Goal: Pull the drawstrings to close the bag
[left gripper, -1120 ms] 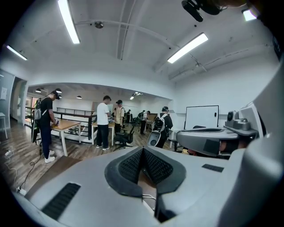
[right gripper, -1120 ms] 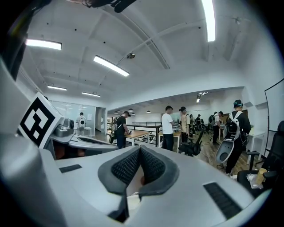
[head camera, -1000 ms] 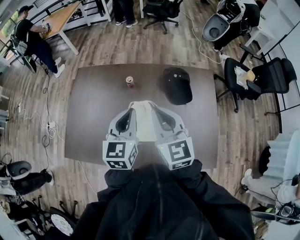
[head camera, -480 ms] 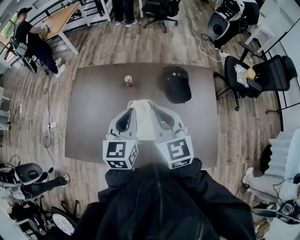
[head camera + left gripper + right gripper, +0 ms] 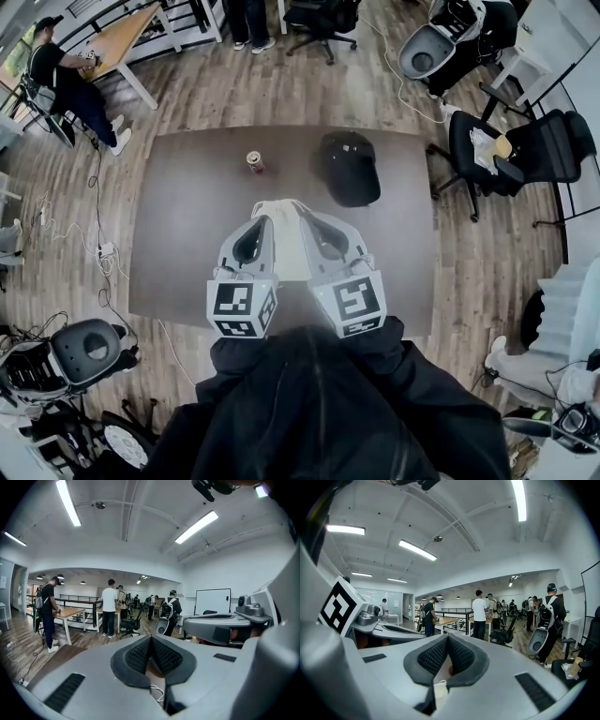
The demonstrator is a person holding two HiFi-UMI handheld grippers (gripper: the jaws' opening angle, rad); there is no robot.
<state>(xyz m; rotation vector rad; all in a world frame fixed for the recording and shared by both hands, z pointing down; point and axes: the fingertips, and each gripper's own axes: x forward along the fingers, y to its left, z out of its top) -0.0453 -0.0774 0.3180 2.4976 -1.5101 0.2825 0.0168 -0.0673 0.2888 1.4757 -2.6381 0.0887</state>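
A cream drawstring bag [image 5: 282, 246] sits between my two grippers over the dark table [image 5: 183, 234], its top edge level with the jaw tips. My left gripper [image 5: 263, 219] is shut at the bag's upper left corner. In the left gripper view its pads [image 5: 140, 656] meet, and a thin white drawstring [image 5: 158, 693] loops out just below them. My right gripper [image 5: 302, 214] is shut at the upper right corner. In the right gripper view a strip of the bag's white cloth or cord [image 5: 439, 689] hangs under its closed pads [image 5: 459, 654].
A red can [image 5: 254, 162] stands at the far middle of the table, with a black cap [image 5: 350, 169] to its right. Office chairs [image 5: 511, 155] crowd the right side. People stand at desks [image 5: 122, 37] at the back left. Cables [image 5: 94, 253] lie on the floor at left.
Both grippers and the bag stay where they were. Only the view drifts slightly, and a wheeled grey device on the floor at lower left has rolled to the right.
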